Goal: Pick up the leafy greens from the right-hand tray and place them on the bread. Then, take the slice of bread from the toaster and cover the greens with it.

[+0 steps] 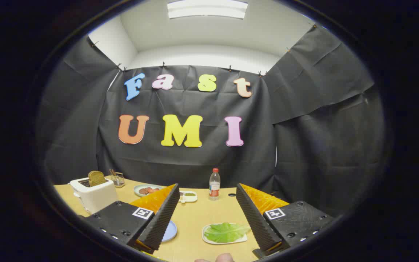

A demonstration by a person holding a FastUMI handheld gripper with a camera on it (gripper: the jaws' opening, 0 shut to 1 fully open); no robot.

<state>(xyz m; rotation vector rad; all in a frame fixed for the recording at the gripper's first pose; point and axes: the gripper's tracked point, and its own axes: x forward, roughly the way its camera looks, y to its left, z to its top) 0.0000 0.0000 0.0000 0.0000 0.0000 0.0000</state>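
Leafy greens [226,232] on white tray [209,241], lying between the spread, empty fingers of the gripper [206,222] nearer the right one; blue plate [169,231] beside left finger; beyond, toaster [94,194] holding bread slice [96,178], bottle [214,184], wooden table [195,214]

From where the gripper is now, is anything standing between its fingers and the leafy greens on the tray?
Nothing visible does. The gripper is open, its fingers spread wide, and the leafy greens lie on their white tray in the gap between them, slightly nearer the right finger. The bottle stands well beyond the greens, out of the path.
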